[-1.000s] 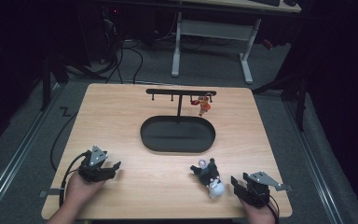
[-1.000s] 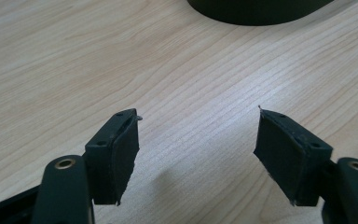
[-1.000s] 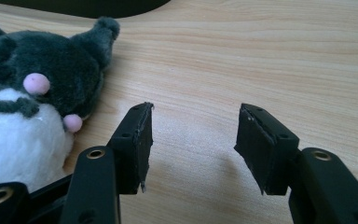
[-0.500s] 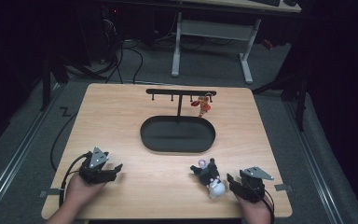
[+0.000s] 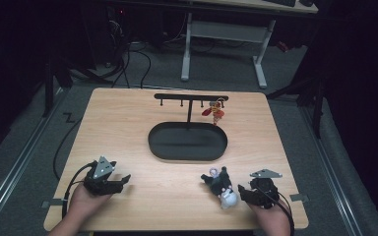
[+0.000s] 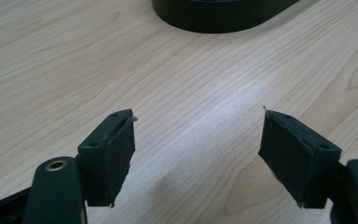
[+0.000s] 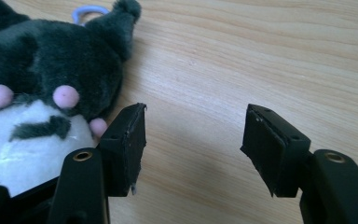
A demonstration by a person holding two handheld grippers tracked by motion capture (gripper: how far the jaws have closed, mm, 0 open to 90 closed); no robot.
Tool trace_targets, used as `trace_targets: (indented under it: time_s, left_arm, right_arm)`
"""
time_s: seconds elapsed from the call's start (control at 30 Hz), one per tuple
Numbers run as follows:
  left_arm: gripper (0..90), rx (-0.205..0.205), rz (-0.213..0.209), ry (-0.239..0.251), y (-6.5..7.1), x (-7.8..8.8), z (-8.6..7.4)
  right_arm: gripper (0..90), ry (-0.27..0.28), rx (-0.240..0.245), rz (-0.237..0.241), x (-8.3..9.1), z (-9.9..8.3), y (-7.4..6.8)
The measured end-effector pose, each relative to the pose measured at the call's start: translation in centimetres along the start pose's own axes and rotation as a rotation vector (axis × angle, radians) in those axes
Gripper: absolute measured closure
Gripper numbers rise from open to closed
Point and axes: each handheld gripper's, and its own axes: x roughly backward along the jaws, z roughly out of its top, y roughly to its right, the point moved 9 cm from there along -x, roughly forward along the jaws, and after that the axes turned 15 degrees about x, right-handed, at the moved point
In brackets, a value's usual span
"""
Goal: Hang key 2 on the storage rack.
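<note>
On the pale wooden counter (image 5: 128,128), ahead of the black oval tray (image 5: 187,141), the small black-and-white plush toy (image 5: 221,186) lies just beside the right tongs (image 5: 243,191), whose jaws have just been opening, empty. Left tongs (image 5: 123,180) stand wide, empty. Soft, light and squashy by the look of it, it should grip best across the body.

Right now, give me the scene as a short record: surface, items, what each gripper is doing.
surface: wooden table
tray: black oval, empty, mid-table
rack: black bar with pegs behind the tray; a small red charm hangs near its right end
plush toy: dark grey and white, lying on the table near the right gripper
left gripper: jaws open, nothing between them
right gripper: jaws just been opening, nothing between them, toy beside one jaw
</note>
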Motion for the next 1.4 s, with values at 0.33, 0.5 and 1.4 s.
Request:
trace_targets:
  time_s: [0.33, 0.5, 1.4]
  left_arm:
    - [26.5, -0.018, -0.018, 0.000, 0.6, 0.0, 0.1]
    - [26.5, -0.024, -0.024, -0.006, 0.7, 0.2, -0.1]
    - [27.2, -0.064, -0.042, -0.036, 1.6, 0.0, -0.6]
  right_arm:
    - [39.1, -0.120, 0.028, 0.021, -0.2, -0.7, 0.6]
    - [38.1, -0.189, 0.029, 0.066, -0.4, -0.8, 0.3]
    - [34.4, -0.395, 0.064, 0.164, 0.2, -0.6, 0.2]
